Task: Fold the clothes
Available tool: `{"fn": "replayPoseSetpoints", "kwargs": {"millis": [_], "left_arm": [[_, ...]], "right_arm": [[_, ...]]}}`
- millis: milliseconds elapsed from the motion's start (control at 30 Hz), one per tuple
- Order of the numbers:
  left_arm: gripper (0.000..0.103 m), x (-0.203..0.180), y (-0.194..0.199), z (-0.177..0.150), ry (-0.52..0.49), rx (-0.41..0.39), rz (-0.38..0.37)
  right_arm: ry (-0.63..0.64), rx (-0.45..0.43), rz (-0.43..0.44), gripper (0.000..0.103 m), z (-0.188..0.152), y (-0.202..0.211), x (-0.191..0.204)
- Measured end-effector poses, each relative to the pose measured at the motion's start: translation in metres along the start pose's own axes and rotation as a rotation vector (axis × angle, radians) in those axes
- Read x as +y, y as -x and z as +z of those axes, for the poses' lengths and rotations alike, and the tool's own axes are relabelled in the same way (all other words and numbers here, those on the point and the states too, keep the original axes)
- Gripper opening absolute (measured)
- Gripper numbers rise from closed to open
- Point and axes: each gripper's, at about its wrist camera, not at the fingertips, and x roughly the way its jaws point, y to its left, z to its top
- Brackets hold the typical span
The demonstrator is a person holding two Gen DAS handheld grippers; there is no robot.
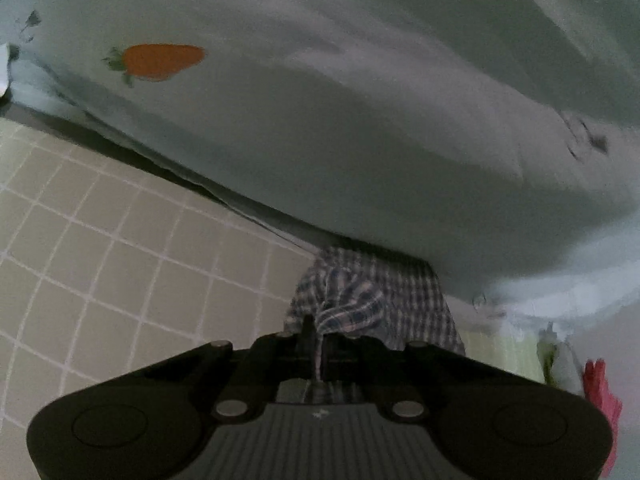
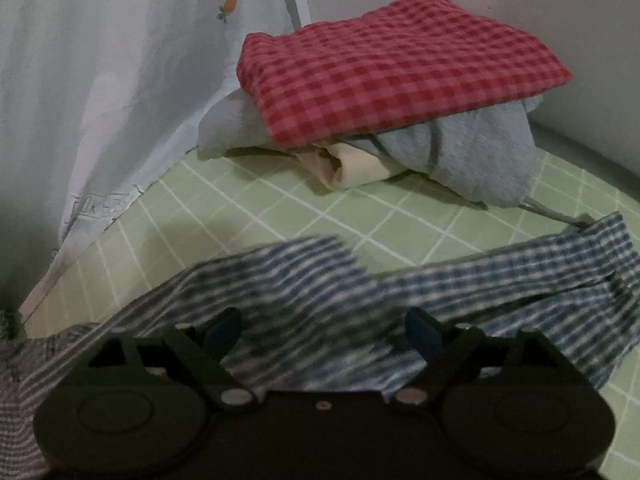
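Observation:
A blue-and-white checked garment (image 2: 460,292) lies crumpled on the green grid-patterned sheet (image 2: 280,208). In the left wrist view the same checked cloth (image 1: 360,300) bunches up in front of my left gripper (image 1: 316,340), whose fingers are shut on a pinched fold of it. My right gripper (image 2: 324,332) stands open just above the garment, blue pads (image 2: 420,332) wide apart, with cloth lying under and between them but not pressed. A stack of folded clothes topped by a red checked piece (image 2: 396,68) sits at the far side.
A pale curtain with a carrot print (image 1: 160,60) hangs over the left wrist view and along the left in the right wrist view (image 2: 120,80). Under the red piece lie a light blue towel (image 2: 480,148) and a cream cloth (image 2: 356,168). A grey wall stands behind.

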Motion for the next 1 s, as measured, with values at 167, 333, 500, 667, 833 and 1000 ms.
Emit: {"fn": "replayPoseSetpoints", "kwargs": {"millis": [167, 333, 500, 667, 833, 1000], "left_arm": [[0.004, 0.031, -0.015, -0.005, 0.101, 0.035, 0.052], [0.015, 0.036, -0.016, -0.010, 0.145, 0.020, 0.047], [0.083, 0.015, 0.011, -0.015, 0.006, -0.086, 0.116], [0.095, 0.002, 0.047, -0.023, -0.135, -0.151, 0.164], [0.096, -0.008, 0.085, -0.036, -0.175, -0.180, 0.205], [0.097, -0.017, 0.130, -0.066, -0.179, -0.174, 0.181]], "right_arm": [[0.006, 0.015, -0.015, 0.090, -0.005, -0.005, 0.000], [0.029, 0.016, -0.012, 0.098, -0.007, -0.010, 0.003], [0.042, 0.027, 0.018, 0.098, -0.006, -0.016, 0.008], [0.070, 0.034, 0.038, 0.064, -0.004, -0.015, 0.015], [0.080, -0.009, 0.096, 0.014, -0.001, 0.000, 0.021], [0.172, -0.102, 0.211, 0.011, -0.008, 0.047, 0.043]]}}
